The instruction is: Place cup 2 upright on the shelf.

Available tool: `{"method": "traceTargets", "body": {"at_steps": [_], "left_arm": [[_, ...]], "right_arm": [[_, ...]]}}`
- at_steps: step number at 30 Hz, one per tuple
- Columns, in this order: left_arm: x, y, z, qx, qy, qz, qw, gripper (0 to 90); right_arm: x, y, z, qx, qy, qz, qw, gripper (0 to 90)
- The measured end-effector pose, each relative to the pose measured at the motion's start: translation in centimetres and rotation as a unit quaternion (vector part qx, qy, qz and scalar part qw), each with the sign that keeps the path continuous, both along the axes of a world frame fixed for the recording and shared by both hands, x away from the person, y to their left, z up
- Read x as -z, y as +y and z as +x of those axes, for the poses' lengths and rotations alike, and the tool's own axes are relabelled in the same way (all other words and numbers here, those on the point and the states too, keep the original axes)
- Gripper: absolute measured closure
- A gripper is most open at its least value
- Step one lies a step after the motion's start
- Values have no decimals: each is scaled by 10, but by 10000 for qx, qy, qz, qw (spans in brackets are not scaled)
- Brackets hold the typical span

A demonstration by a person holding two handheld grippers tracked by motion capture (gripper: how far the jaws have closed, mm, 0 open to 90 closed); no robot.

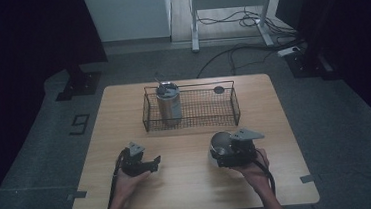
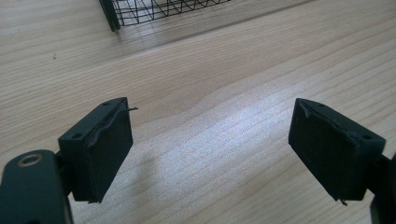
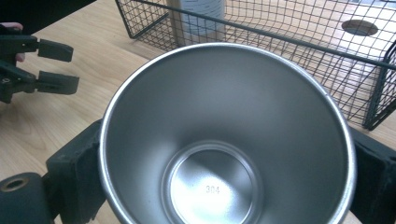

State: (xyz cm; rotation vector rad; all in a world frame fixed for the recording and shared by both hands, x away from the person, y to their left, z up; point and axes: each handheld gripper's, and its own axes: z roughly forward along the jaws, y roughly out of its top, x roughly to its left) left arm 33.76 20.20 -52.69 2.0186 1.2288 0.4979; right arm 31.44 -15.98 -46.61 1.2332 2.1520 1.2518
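Two grippers: my right gripper clamps a shiny steel cup above the wooden table, ready for the black wire basket, while my left gripper waits open-jawed.

Two steel cups are in the scene: one near on the right, one at the left inside the single wire basket. One dark disc lies at the basket's far right. Two grippers are in view.
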Motion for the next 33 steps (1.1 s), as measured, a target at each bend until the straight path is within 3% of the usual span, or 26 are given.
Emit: {"method": "traceTargets", "body": {"at_steps": [10,22,33], "left_arm": [[0,0,-1,26,9,-26,10000,140],[-3,1,-3,37,28,-120,9999,141],[-3,1,-3,34,53,-101,9999,142]], "right_arm": [[-15,-7,6,154,-44,164,9997,62],[-44,-5,11,120,-204,179,9996,62],[-61,-2,19,42,-274,175,9995,62]]}}
